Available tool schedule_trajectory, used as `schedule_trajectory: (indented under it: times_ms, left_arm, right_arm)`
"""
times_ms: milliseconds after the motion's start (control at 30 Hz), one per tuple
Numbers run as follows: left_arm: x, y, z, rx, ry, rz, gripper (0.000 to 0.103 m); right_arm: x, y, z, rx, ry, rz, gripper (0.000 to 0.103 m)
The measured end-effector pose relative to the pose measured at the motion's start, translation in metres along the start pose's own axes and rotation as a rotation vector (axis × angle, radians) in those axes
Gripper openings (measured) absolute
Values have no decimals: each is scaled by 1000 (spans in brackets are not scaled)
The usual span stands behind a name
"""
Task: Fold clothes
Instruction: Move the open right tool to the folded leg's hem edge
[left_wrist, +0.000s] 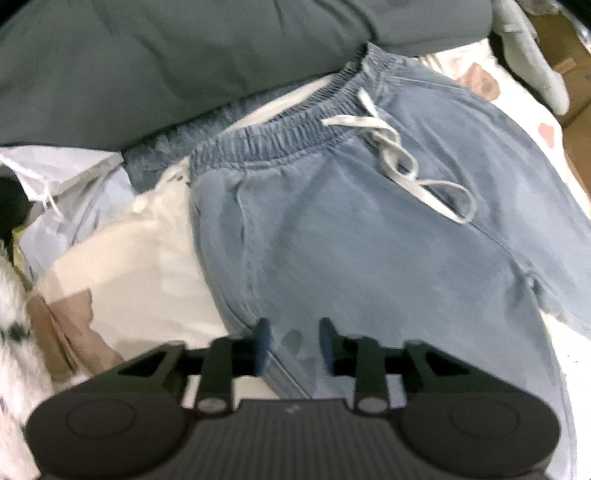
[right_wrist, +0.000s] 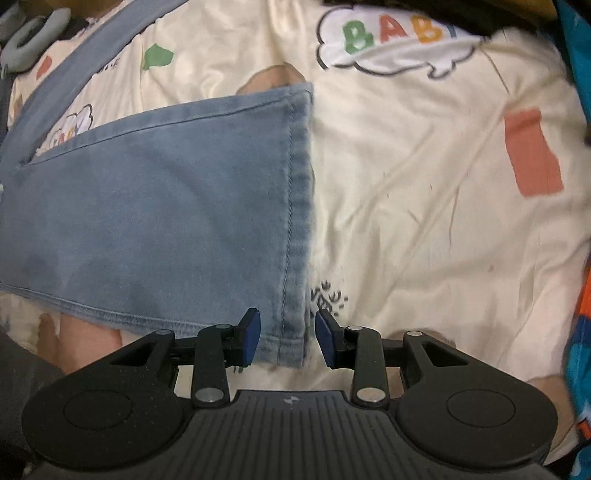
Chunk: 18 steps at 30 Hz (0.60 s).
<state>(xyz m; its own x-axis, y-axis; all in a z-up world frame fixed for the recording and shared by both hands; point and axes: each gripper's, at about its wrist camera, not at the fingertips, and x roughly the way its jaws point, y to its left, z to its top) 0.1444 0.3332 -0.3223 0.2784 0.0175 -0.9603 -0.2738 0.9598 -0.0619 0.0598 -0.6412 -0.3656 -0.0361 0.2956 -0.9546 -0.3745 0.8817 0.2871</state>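
Observation:
Light blue denim trousers (left_wrist: 351, 258) lie spread on a cream cartoon-print sheet (right_wrist: 406, 192). In the left wrist view their elastic waistband (left_wrist: 280, 133) and white drawstring (left_wrist: 399, 158) face me. My left gripper (left_wrist: 294, 339) hovers over the hip area near the trousers' left edge, jaws apart with nothing pressed between the blue pads. In the right wrist view one trouser leg (right_wrist: 147, 206) ends in a stitched hem (right_wrist: 295, 192). My right gripper (right_wrist: 288, 336) stands open over the hem's near corner, a pad on either side of it and clear of the cloth.
A grey cushion or blanket (left_wrist: 147, 55) lies beyond the waistband. A white plastic bag (left_wrist: 55, 177) and pale cloth (left_wrist: 129, 277) sit to the left. Cardboard boxes (left_wrist: 569, 55) stand at the far right. A blue and orange cloth (right_wrist: 580, 350) borders the sheet's right side.

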Motion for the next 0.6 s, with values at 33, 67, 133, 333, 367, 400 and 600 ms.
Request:
schedule_trajectory:
  times_ms: [33, 67, 133, 333, 367, 400, 600]
  left_arm:
    - [-3, -3, -3, 7, -1, -4, 41]
    - [-7, -6, -5, 13, -2, -3, 44]
    - [-13, -12, -9, 19, -3, -1, 50]
    - [-29, -29, -21, 18, 16, -3, 70]
    - [-32, -32, -23, 19, 17, -7, 71]
    - [-35, -35, -25, 20, 18, -10, 71]
    - [-47, -51, -37, 52, 28, -18, 73]
  right_arm:
    - [5, -2, -1, 7, -1, 16, 40]
    - [8, -4, -2, 13, -5, 27, 40]
    - [7, -8, -3, 26, -16, 46, 40]
    - [-3, -18, -10, 53, -44, 97, 40]
    - [-4, -19, -11, 64, -52, 113, 41]
    - [-5, -20, -11, 76, -59, 128, 41]
    - [-8, -23, -20, 113, -96, 208, 46]
